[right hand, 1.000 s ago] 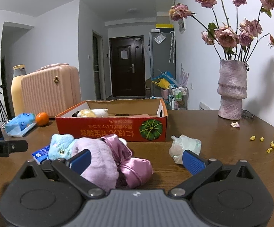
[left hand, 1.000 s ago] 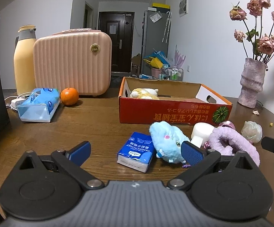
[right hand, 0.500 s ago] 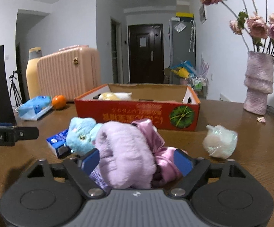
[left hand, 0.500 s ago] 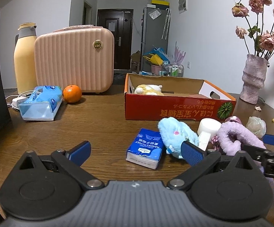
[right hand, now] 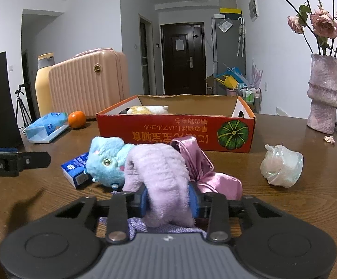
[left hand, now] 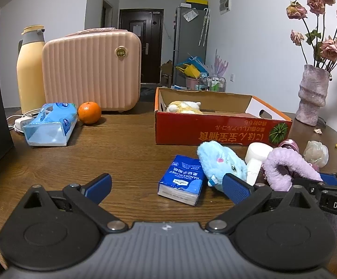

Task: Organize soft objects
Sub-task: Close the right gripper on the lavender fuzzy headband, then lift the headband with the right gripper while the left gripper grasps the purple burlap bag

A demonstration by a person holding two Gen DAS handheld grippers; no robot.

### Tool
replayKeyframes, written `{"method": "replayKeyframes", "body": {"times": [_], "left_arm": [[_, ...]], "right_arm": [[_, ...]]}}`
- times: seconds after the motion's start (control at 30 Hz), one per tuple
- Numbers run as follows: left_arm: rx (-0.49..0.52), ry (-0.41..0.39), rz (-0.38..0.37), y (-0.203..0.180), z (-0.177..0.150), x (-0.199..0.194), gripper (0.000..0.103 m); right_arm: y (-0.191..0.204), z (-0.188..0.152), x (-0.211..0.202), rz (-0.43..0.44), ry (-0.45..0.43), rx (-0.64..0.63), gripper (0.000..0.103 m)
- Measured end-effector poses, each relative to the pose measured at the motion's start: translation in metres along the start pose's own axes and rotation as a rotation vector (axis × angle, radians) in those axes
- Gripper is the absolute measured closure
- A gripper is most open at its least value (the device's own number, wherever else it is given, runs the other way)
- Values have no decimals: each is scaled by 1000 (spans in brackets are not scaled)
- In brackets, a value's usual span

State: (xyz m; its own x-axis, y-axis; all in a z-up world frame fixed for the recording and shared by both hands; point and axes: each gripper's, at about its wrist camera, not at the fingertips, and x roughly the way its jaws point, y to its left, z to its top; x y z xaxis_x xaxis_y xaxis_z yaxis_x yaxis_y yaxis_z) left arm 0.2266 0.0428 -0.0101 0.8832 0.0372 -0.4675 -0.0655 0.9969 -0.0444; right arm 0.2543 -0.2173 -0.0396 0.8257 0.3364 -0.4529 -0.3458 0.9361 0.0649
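Right tongs (right hand: 168, 200) pinch the fluffy purple cloth (right hand: 161, 172) near the red box (right hand: 175, 127); left tongs (left hand: 166, 186) gape over the surface (left hand: 122, 153).

Two low tabletop wrist views toward the doorway, sharing red box (left hand: 222, 129) (right hand: 175, 127).

Home interior. Dark entry door (right hand: 183, 55) at frame centre, fridge (right hand: 229, 53) beside it, vase of dried roses (right hand: 324, 93) at right, pink suitcase (left hand: 91, 79) and thermos (left hand: 30, 67) on wooden surface (left hand: 122, 144).
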Motion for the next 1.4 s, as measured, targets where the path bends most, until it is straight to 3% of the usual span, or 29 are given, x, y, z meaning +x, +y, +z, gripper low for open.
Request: {"method": "replayKeyframes", "body": {"times": [0.27,0.77,1.4], "left_arm": [[2,4,1,-1,-1,1,0],[30,-12,5,-12,-5,2,0],[50,4,-95,-64,-15,-5,0]], "right_arm": [[-4,2,-12,-1,-60,13,86],[-16,8,-40,-37,-176,43,88],[-45,-1,-67,-86,-212,92,88]]}}
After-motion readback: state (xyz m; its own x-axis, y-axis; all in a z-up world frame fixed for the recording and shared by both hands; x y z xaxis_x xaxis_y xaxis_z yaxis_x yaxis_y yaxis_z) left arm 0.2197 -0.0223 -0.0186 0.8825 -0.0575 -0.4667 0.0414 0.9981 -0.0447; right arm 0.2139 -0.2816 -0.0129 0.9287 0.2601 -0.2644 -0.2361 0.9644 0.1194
